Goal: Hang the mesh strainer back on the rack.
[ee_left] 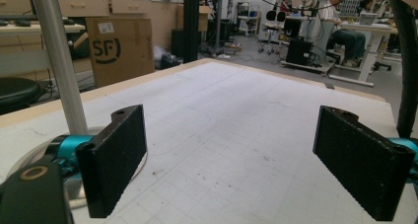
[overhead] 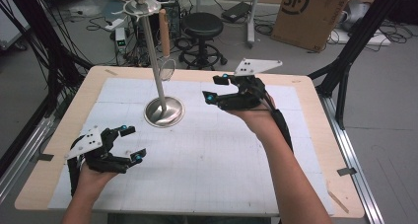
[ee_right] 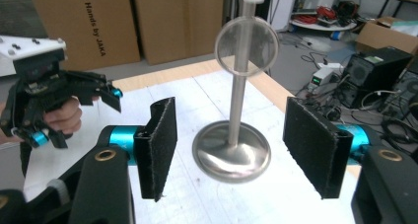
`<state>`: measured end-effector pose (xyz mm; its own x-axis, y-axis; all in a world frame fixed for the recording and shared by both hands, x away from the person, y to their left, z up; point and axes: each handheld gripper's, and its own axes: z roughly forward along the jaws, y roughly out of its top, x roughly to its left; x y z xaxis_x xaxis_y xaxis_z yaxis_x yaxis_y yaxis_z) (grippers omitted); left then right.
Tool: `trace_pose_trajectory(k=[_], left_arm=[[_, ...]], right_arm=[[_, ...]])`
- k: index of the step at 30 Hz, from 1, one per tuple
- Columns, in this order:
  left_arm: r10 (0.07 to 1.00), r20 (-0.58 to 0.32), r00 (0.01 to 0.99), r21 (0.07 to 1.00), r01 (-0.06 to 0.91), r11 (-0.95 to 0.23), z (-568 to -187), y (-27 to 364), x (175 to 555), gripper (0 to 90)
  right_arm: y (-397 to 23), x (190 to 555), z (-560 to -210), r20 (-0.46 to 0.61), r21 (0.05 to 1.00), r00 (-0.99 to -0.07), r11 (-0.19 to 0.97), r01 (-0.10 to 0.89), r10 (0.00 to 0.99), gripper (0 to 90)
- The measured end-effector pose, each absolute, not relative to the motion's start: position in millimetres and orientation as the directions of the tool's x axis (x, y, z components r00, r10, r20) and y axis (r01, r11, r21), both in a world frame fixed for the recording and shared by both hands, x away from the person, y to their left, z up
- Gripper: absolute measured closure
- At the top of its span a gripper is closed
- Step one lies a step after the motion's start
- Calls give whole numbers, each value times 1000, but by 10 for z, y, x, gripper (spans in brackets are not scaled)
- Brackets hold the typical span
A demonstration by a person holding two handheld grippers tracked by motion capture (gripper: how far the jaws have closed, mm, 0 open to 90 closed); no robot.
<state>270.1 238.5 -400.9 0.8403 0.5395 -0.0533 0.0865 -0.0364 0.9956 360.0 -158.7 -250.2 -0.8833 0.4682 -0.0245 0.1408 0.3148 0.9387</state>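
- right tongs (overhead: 213, 88) wide open, nothing gripped, pointing at the strainer (ee_right: 246, 45) hanging on the upright stand (overhead: 164, 111) just ahead
- left tongs (overhead: 131, 144) released, farther off on the counter (overhead: 305, 135)

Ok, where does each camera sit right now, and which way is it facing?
High view: above the person's side, looking forward and down on the table; both forearms, left gripper and right gripper show.
Left gripper view: rides the left gripper, looking low across the table past the stand's pole; its open fingers frame bare table.
Right gripper view: rides the right gripper, facing the metal stand and hanging strainer; its open fingers bracket the stand.
Shared: the stand shows in all three.
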Motion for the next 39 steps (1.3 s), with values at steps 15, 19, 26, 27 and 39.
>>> trace_pose_trajectory(k=[15, 19, 26, 27, 39], left_arm=[[535, -50, 843, 995, 91, -50, -4025, 2368, 2703, 135], [534, -52, 844, 994, 93, -50, -4029, 2362, 2701, 135], [535, -55, 843, 994, 95, -49, -4032, 2366, 2702, 135], [536, -53, 842, 994, 94, -49, -4034, 2365, 2703, 135], [534, -51, 844, 994, 95, -54, -4041, 2354, 2703, 135]], right_arm=[[-1968, 3342, -2844, 16, 952, -859, 255, 170, 512, 306], [-2054, 3277, -2979, 30, 953, -854, 244, 182, 519, 300], [-2205, 3156, -3176, 41, 956, -846, 226, 188, 531, 286], [-2229, 3137, -3198, 47, 957, -845, 219, 191, 533, 284], [-2424, 2994, -3508, 76, 960, -824, 181, 212, 561, 263]])
